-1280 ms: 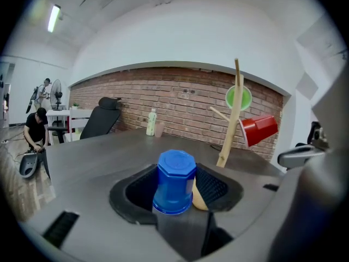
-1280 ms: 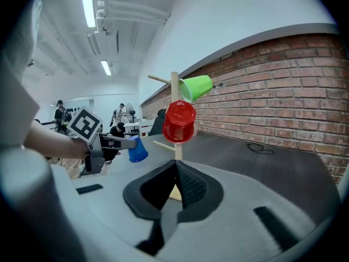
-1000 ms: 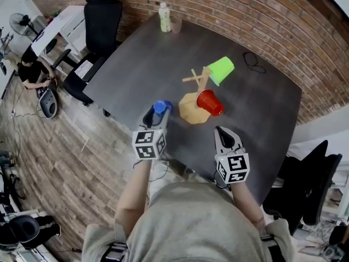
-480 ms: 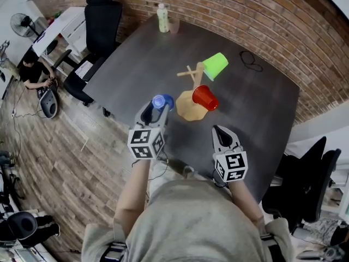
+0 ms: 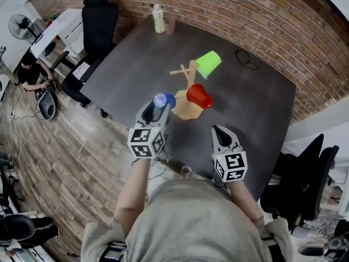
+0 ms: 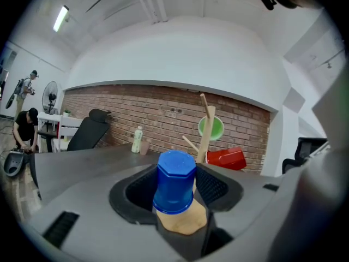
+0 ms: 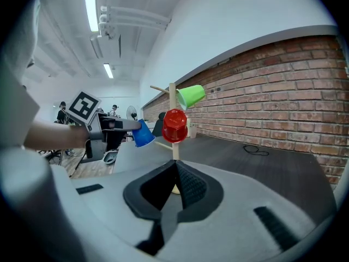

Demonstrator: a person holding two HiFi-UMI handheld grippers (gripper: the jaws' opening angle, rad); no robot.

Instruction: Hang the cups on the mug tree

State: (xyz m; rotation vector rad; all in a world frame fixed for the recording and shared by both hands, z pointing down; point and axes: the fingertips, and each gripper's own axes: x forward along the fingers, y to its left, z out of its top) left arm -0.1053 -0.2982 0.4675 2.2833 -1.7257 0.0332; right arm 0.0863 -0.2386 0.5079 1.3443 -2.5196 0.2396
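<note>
The wooden mug tree stands mid-table on its pale base. A green cup hangs on an upper right peg and a red cup on a lower peg facing me. My left gripper is shut on a blue cup, held in the air just left of the tree's base. In the left gripper view the blue cup sits between the jaws, bottom toward the camera, with the tree behind it. My right gripper is shut and empty, short of the tree.
A bottle and a small cup stand at the table's far corner. A black cable lies at the far right. A black office chair sits beyond the left edge; more chairs are on the right.
My left gripper has risen with the blue cup and come closer to the tree's left side. The right gripper has stayed put.
</note>
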